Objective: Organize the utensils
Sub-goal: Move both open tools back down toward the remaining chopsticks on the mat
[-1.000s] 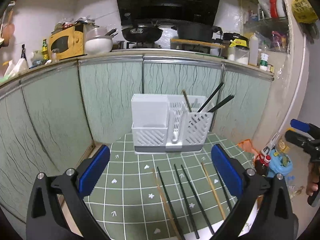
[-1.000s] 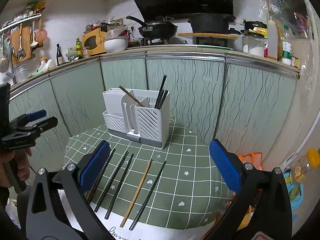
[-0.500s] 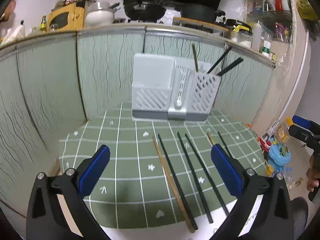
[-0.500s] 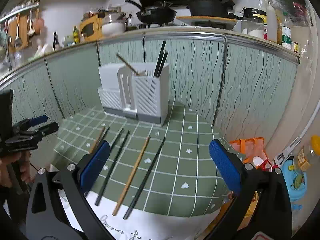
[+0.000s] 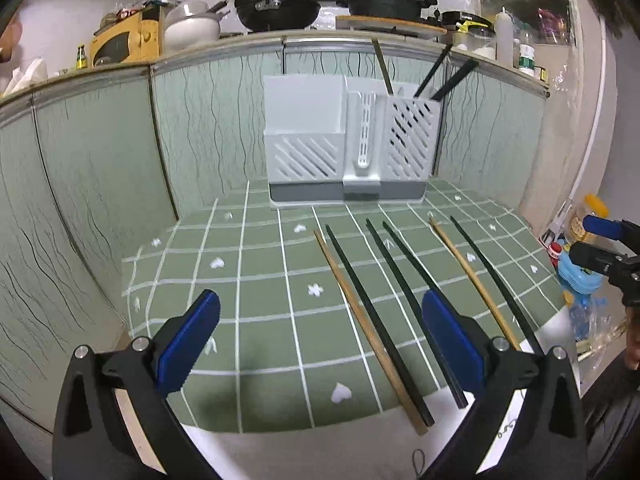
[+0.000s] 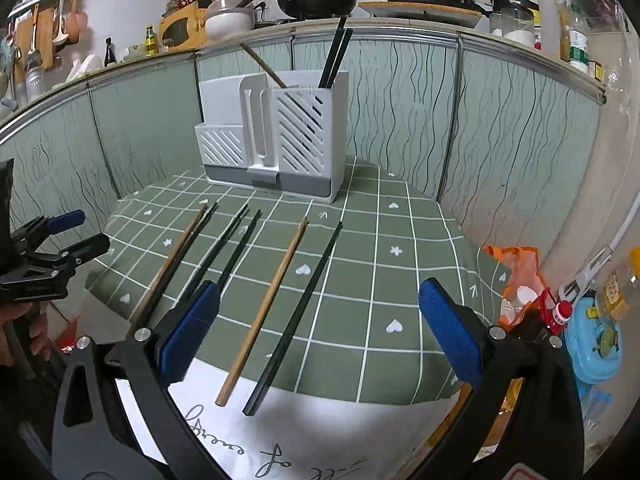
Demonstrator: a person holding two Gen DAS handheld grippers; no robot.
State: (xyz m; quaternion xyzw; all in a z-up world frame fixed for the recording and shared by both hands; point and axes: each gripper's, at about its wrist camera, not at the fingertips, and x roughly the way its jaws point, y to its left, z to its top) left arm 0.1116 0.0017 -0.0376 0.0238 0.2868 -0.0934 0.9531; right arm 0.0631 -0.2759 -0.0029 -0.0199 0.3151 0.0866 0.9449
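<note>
A white utensil holder (image 5: 346,146) stands at the back of the green checked tablecloth (image 5: 260,280); it also shows in the right wrist view (image 6: 276,136). Three chopsticks stand in it. Several loose chopsticks lie on the cloth: a wooden one (image 5: 366,328) beside a black one (image 5: 376,320), two more black ones (image 5: 408,300), and a wooden (image 6: 266,306) and black one (image 6: 298,312) further right. My left gripper (image 5: 320,340) is open and empty above the cloth's near edge. My right gripper (image 6: 318,332) is open and empty above the rightmost pair.
Green patterned cabinet panels (image 5: 100,168) wall the table at the back and left. A counter (image 5: 320,36) with pans and jars runs above. An orange bag (image 6: 520,276) and bottles (image 6: 560,312) sit on the floor at the right.
Both grippers have come down and closer to the table. The holder and chopsticks look larger. Nothing was picked up.
</note>
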